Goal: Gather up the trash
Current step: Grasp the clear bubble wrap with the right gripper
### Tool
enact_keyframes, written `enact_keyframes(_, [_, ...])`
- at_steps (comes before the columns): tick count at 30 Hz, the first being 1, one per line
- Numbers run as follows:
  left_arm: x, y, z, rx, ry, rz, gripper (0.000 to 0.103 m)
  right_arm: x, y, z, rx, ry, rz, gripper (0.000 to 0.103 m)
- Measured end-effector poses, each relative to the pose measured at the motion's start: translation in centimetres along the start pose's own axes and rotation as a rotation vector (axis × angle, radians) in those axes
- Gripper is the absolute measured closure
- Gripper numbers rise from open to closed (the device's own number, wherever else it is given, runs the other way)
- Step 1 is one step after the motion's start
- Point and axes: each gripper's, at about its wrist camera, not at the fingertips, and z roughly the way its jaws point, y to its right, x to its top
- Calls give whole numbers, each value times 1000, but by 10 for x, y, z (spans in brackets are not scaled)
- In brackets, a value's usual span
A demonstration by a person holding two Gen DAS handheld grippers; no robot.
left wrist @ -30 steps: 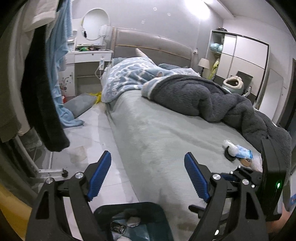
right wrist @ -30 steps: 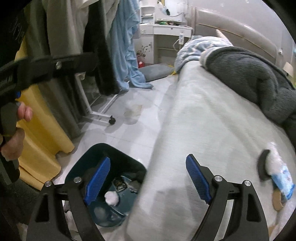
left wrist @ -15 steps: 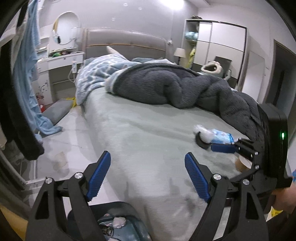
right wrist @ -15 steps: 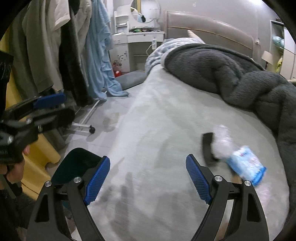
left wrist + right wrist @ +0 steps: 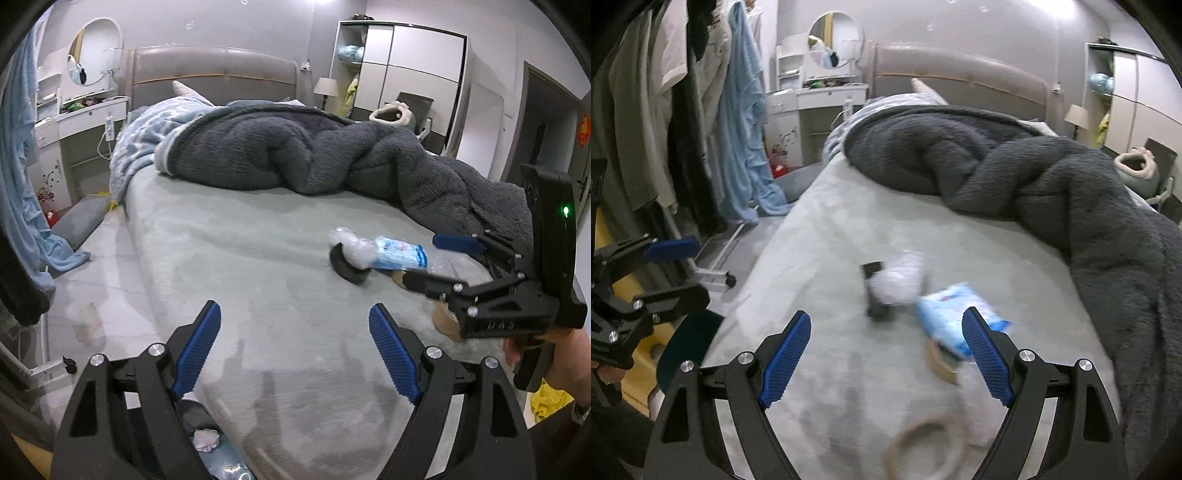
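Swung away from the bin since a second ago, both grippers now face across the bed, where the trash lies in a cluster near the foot-end edge: a blue-and-white plastic wrapper, crinkled and lying flat, touching a white crumpled wad that rests against a black round lid, with a brown cardboard ring just beside the wrapper toward the foot. The right gripper hangs above this cluster, fingers spread wide and holding nothing; motion blur softens the litter in its view. The left gripper hovers over the bed's left edge, likewise spread wide and empty. Bare grey-green sheet stretches between the trash and the left edge. A dark fleece blanket heaps across the head end and down the right side, near the wrapper. Below the left edge sits the teal trash bin, a white wad inside. Hanging clothes crowd the floor strip alongside the bed.
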Motion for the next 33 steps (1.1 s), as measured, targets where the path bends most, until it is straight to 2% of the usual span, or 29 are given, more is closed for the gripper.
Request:
enact_keyframes(8, [2,30,11,-85,-15,30,18,-15,40,-6,-49,-10,43,18])
enact_keyframes(15, [-2,64,27,-176,-51,86,16,-26,70,-5,10,-36,148,19])
enact_keyframes(18, [-5,75,35,-204,-68,106,15,-31,83,-4,41,-50,200,29])
enact_keyframes(22, [-7,87,43,-228,-87,121,15,-38,94,-1,72,-76,247,34])
enact_keyframes(33, [-10,112,65,-301,-133,121,15,-52,100,4,142,-125,265,46])
